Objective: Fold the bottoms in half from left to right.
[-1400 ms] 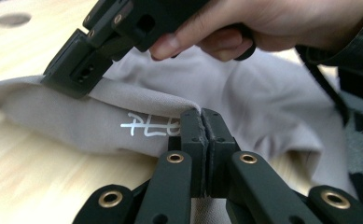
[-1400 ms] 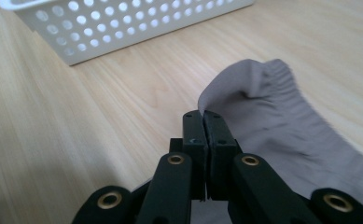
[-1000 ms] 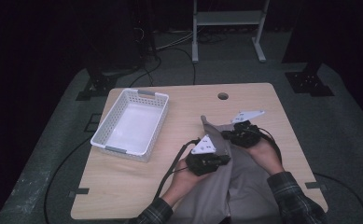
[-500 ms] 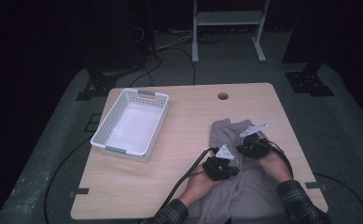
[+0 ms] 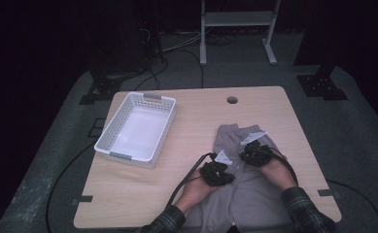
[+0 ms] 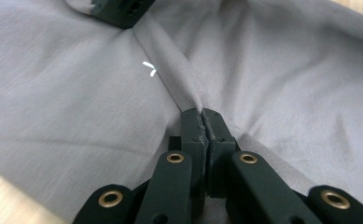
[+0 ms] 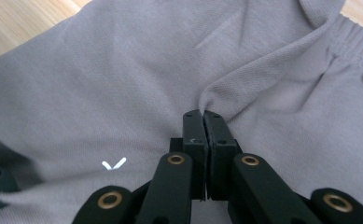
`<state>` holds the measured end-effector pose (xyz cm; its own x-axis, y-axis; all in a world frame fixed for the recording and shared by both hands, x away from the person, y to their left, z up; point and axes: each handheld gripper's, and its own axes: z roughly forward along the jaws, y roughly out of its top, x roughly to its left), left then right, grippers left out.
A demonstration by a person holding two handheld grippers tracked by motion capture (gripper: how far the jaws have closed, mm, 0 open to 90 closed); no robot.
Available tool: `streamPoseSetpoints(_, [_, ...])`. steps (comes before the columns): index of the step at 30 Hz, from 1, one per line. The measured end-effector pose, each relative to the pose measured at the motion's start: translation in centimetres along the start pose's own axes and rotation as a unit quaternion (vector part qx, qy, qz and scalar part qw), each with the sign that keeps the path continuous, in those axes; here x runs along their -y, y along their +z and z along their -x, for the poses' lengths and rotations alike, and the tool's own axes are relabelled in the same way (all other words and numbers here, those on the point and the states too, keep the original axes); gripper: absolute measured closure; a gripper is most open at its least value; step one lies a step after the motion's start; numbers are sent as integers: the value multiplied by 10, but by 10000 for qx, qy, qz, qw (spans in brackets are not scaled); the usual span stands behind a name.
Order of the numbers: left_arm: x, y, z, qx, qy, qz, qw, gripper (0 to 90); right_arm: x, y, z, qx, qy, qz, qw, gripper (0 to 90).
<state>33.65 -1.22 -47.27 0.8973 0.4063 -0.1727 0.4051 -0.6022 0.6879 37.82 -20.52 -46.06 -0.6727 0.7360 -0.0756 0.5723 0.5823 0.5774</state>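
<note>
Down on the near right part of the wooden table (image 5: 201,121) lies a grey garment (image 5: 247,194), its elastic waistband end pointing away from the person and its near end hanging over the table's front edge. Both grippers sit on it side by side. The left gripper (image 6: 201,114) has its 2 jaws pressed together on a raised ridge of the grey fabric, which runs away from the tips as a taut fold. The right gripper (image 7: 202,115) is likewise closed, pinching a pucker of cloth just short of the ribbed waistband (image 7: 356,42). A white basket (image 5: 137,127) stands well apart at the left of the table.
</note>
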Motion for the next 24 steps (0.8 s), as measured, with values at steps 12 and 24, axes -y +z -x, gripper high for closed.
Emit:
streamPoseSetpoints(12, [21,-35,-29,-379,-109,-175,9991,889,-46,31,-31,-4,-210,99,9997,881])
streamPoseSetpoints(24, [14,-59,-30,-334,-311,492,9977,890,-68,32,-35,-128,-153,295,9994,881])
